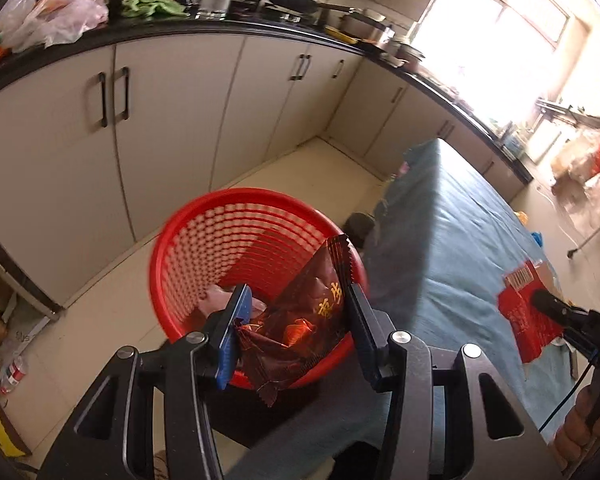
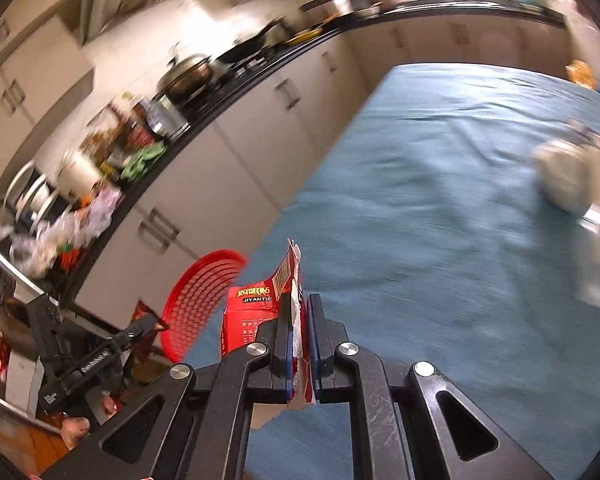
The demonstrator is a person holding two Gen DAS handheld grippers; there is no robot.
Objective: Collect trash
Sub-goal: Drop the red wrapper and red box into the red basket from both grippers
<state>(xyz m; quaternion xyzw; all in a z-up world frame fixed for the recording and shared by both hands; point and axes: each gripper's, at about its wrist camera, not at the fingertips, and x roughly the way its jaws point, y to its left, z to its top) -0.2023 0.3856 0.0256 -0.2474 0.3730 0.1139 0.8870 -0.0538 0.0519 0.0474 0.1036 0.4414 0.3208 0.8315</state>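
Observation:
My left gripper [image 1: 296,300] is open, jaws wide apart over the red mesh basket [image 1: 204,248] on the floor. A dark brown snack wrapper [image 1: 300,320] hangs loose between the fingers, over the basket's near rim. Pale crumpled trash [image 1: 216,298] lies inside the basket. My right gripper [image 2: 300,308] is shut on a torn red carton [image 2: 256,312] above the blue-cloth table [image 2: 440,240]. The carton also shows in the left wrist view [image 1: 524,316]. The basket shows at lower left in the right wrist view [image 2: 196,300].
White cabinets [image 1: 160,128] and a cluttered black counter [image 1: 180,32] stand behind the basket. A crumpled white bag [image 2: 568,176] lies on the table at the right. Boxes and bottles [image 1: 4,344] sit on the floor at left.

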